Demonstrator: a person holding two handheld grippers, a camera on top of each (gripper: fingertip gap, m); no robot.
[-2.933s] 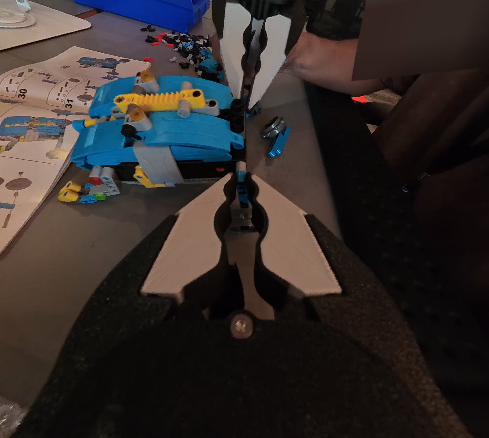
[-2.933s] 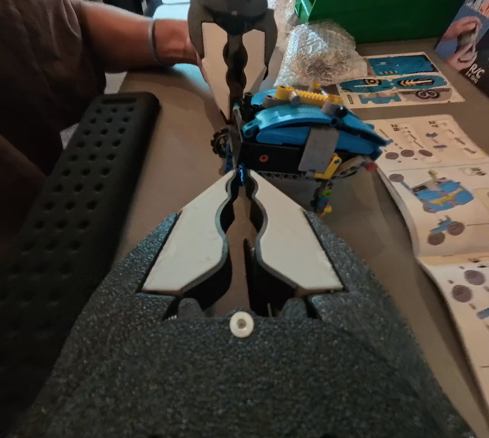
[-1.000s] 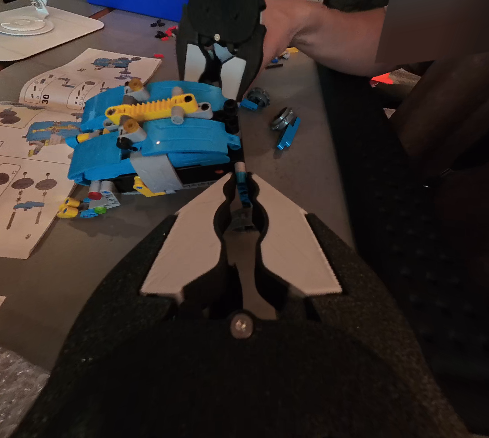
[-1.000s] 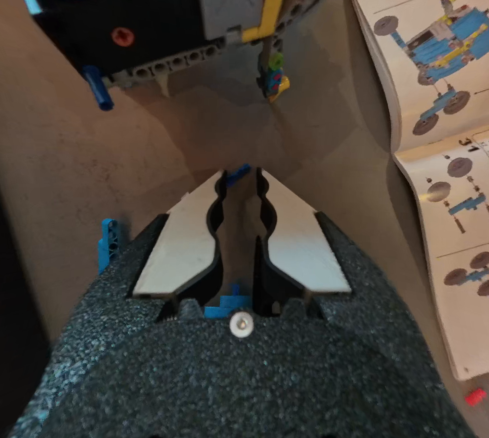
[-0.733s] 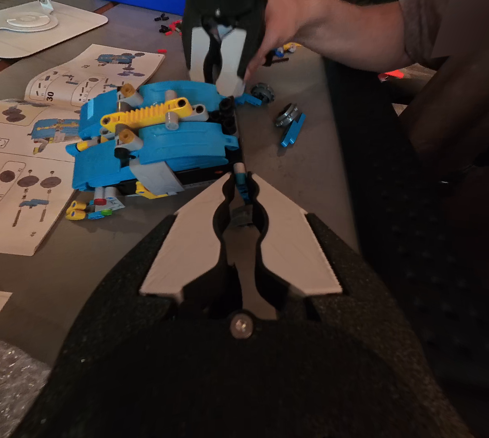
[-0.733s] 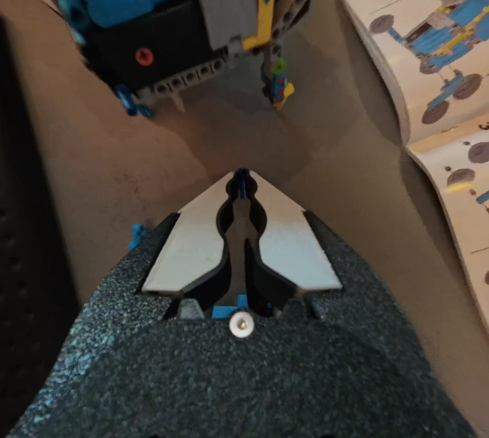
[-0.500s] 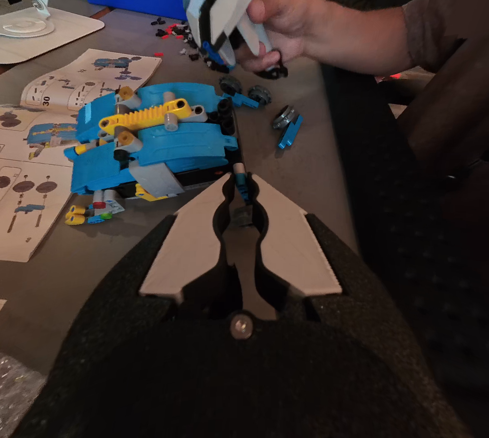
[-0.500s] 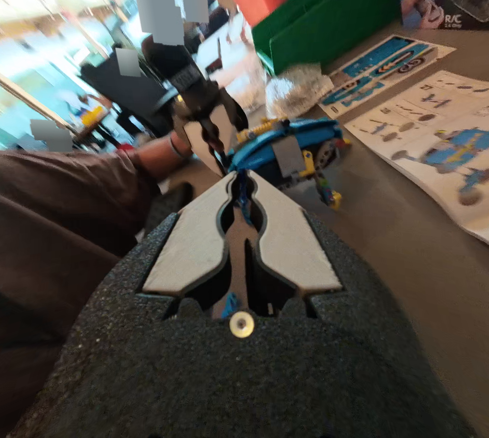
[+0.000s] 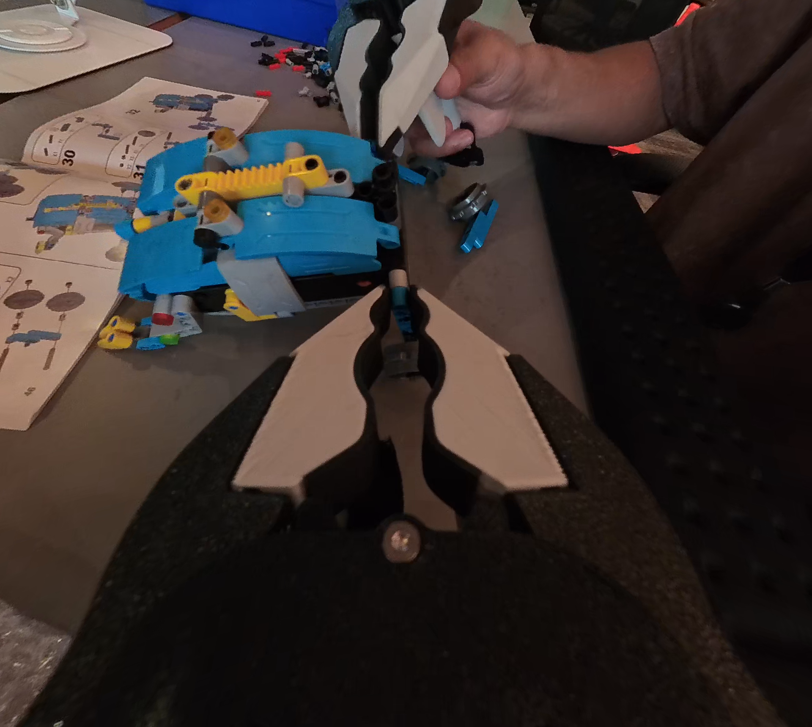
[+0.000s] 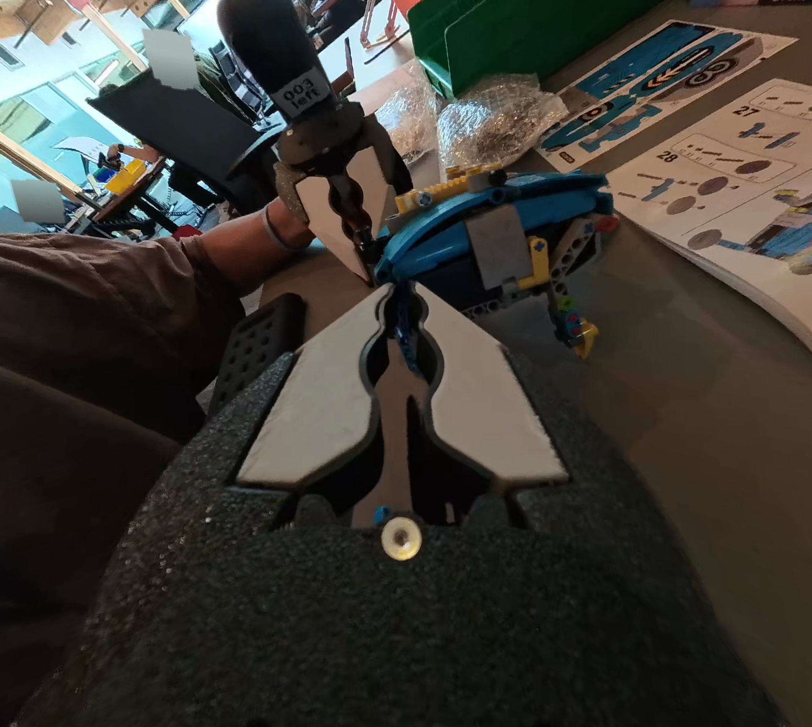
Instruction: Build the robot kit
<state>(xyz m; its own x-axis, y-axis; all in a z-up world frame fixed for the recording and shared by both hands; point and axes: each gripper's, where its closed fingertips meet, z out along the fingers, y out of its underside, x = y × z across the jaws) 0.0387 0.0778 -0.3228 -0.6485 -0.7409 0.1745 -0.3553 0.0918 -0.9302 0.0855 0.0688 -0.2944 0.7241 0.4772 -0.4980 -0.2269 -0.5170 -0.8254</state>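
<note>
While both grippers meet at the blue brick vehicle (image 9: 263,222) on the grey table (image 9: 110,442), left gripper (image 9: 399,288) clamped on a blue axle pin (image 9: 400,308), right gripper (image 10: 400,286) clamped on a blue connector piece (image 10: 406,336), instruction booklet (image 9: 48,222) beside.

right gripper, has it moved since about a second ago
Yes. The right gripper was pointing down behind the blue brick model, beside the small grey wheel; now it is tilted, its tip at the model's rear corner.

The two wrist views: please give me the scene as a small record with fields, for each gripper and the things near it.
left gripper: shut on a small blue pin piece
right gripper: shut on a thin blue piece
between them: blue brick vehicle on the table
under vehicle's far side: instruction booklet
loose by vehicle: grey wheel hub, blue connector
</note>
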